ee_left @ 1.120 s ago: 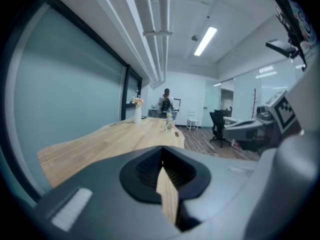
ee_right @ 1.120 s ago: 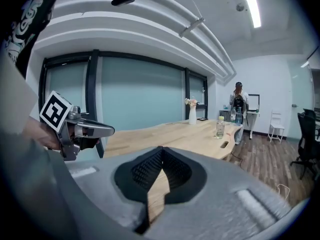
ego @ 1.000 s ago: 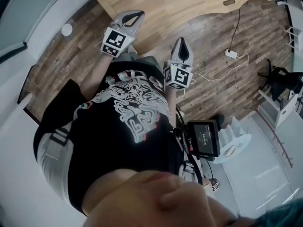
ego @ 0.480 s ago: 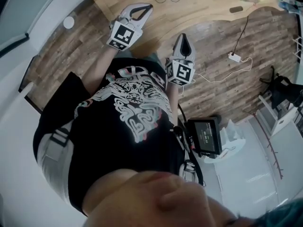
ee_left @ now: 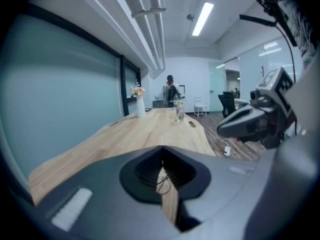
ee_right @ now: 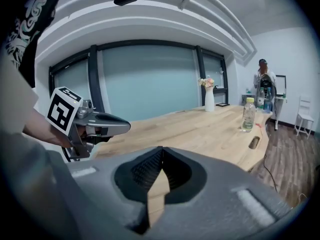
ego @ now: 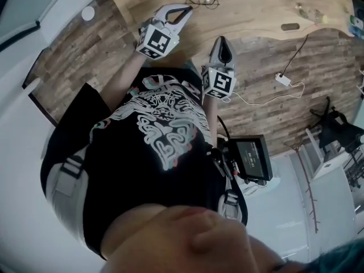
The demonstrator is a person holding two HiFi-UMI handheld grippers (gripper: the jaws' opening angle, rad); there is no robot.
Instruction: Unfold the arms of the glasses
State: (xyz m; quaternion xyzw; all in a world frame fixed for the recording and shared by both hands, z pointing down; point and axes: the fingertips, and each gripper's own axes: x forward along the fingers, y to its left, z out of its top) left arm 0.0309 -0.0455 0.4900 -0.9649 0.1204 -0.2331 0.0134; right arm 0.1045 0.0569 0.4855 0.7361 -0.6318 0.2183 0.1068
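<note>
**Unfolding not yet begun**

The glasses (ego: 202,3) lie on the table (ego: 256,4), untouched, just beyond the tip of your left gripper (ego: 186,9). That gripper and your right gripper (ego: 220,40) are both clenched on nothing. By my judgement, all the unfolding is left.

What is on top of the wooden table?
Glasses lie near the table edge; farther along sit a bottle, a vase of flowers and a small dark item. The left gripper covers the patch beneath it.
</note>
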